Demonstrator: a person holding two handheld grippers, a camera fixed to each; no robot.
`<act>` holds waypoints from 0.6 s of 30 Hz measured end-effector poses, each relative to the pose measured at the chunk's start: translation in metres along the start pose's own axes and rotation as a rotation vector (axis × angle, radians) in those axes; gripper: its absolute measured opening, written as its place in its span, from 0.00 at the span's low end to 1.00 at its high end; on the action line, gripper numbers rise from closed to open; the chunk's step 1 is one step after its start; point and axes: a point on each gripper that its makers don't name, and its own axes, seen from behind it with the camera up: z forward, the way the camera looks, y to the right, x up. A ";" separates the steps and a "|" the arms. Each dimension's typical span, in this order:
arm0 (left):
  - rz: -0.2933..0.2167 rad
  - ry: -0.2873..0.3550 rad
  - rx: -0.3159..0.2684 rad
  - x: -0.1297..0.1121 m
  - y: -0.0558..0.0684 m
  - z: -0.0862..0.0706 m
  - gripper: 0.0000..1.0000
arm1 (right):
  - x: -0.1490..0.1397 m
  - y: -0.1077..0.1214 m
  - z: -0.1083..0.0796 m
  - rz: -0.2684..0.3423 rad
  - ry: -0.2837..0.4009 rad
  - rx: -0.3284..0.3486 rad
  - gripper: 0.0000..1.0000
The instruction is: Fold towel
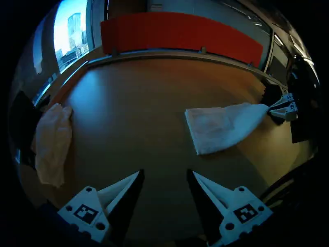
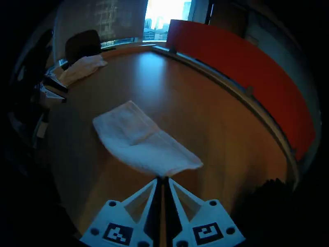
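1 towel [image 2: 140, 144] stretches lengthwise — into pinching right tongs [image 2: 163, 180].

Left tongs [image 1: 165, 173]: jaws spread wide, nothing between them, angled forward and down, held low. Right tongs [image 2: 162, 180]: jaws pressed almost together, pinching one corner of the towel [image 2: 140, 144]. In the left gripper view the right tongs sit far right, tips aimed left.
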 end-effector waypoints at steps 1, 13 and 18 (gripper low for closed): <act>-0.001 0.001 -0.001 0.001 0.000 0.000 0.75 | 0.001 0.002 -0.002 -0.007 0.000 -0.005 0.03; 0.000 0.007 -0.006 0.003 0.000 -0.004 0.75 | 0.014 0.016 -0.021 -0.029 0.016 -0.029 0.03; -0.005 0.010 -0.006 0.003 -0.001 -0.006 0.75 | 0.024 0.012 -0.019 -0.052 0.023 -0.017 0.03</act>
